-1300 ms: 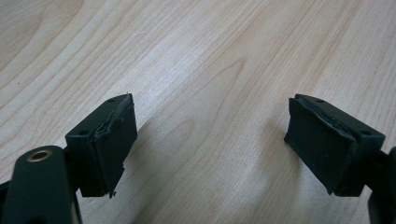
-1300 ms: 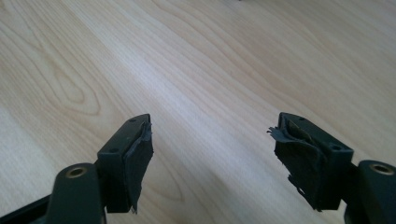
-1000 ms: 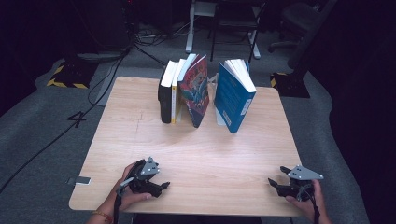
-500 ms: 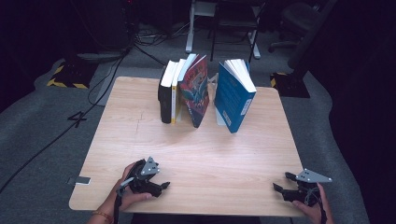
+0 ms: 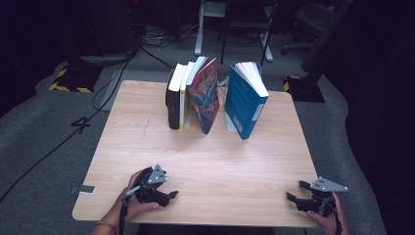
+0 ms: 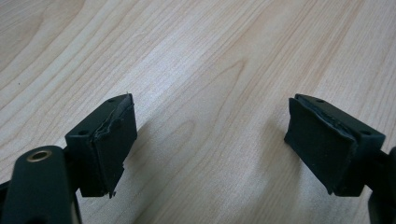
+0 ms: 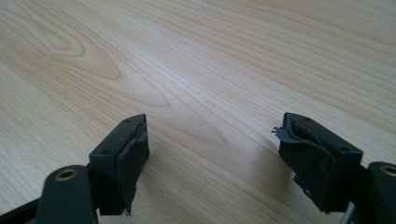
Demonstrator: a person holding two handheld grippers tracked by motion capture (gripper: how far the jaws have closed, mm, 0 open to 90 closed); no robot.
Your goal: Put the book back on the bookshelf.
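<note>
Books stand in a row at the far side of the worktop [image 5: 147, 147], well ahead of both pairs of jaws. From the left there is a black book [image 5: 172, 100], then a thin yellow-spined book [image 5: 182, 98], then a red book with a picture cover [image 5: 205, 95] that leans to the left against them. A little apart, to the right, a blue book [image 5: 244, 100] stands on its lower edge, and its top leans to the right.

Left gripper [image 5: 161, 193] is in the person's left hand [image 5: 129, 203], near the front edge of the worktop, and it lies low over the wood. In the left gripper view its jaws are wide apart, and between them there is nothing but bare wood grain [image 6: 210, 140]. The rubber of one pad [image 6: 114, 140] looks a bit torn at the edge.

Right gripper [image 5: 296, 192] is in the right hand [image 5: 329, 218], near the front right corner, and its jaws point to the left across the worktop. These jaws have just been opening, and now they also stand wide apart with nothing between them. The right gripper view shows pale wood [image 7: 210, 135] in the gap.

Both grippers are well apart from each other and from the books. Around the worktop is a grey carpet floor [image 5: 44, 142], with cables [image 5: 110, 83] on it at the far left.
</note>
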